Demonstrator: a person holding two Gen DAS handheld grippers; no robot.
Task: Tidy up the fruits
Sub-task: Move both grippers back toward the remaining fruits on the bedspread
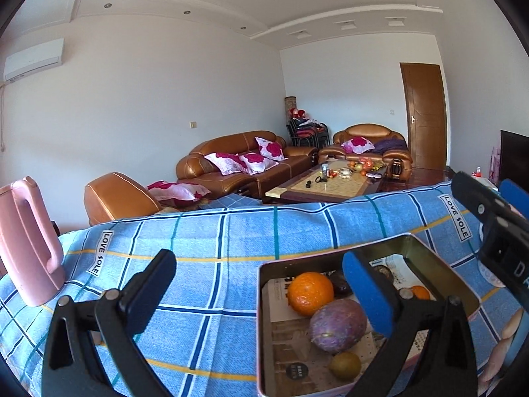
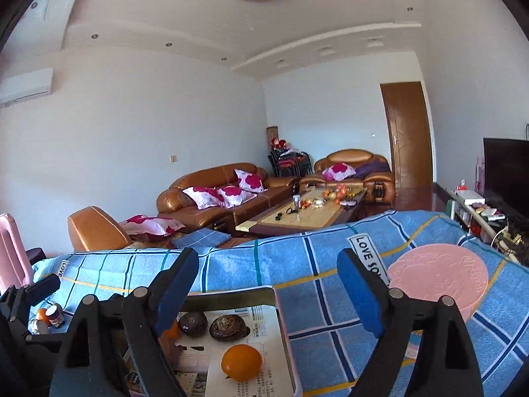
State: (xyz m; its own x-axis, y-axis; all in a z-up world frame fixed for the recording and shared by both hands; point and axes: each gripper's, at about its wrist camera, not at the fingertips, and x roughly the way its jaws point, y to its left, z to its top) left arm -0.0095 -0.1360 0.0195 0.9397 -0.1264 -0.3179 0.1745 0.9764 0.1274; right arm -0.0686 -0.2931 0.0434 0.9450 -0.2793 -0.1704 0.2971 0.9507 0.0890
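Note:
A rectangular metal tin (image 1: 439, 271) lined with newspaper sits on the blue checked cloth. In it lie a large orange (image 1: 310, 292), a purple-green fruit (image 1: 337, 326), a small brownish-green fruit (image 1: 345, 364) and a dark fruit (image 1: 340, 284). My left gripper (image 1: 261, 274) is open and empty above the tin's left edge. The right wrist view shows the tin (image 2: 231, 297) holding an orange fruit (image 2: 241, 362) and two dark wrinkled fruits (image 2: 228, 327). My right gripper (image 2: 267, 281) hangs open over the tin's right side, nothing between its blue pads.
A pink kettle (image 1: 26, 241) stands at the cloth's left end. A round pink lid (image 2: 438, 274) lies right of the tin. A small jar (image 2: 54, 316) and other bits sit left of the tin. Beyond the cloth's edge are brown sofas (image 1: 231, 162) and a coffee table (image 1: 324, 182).

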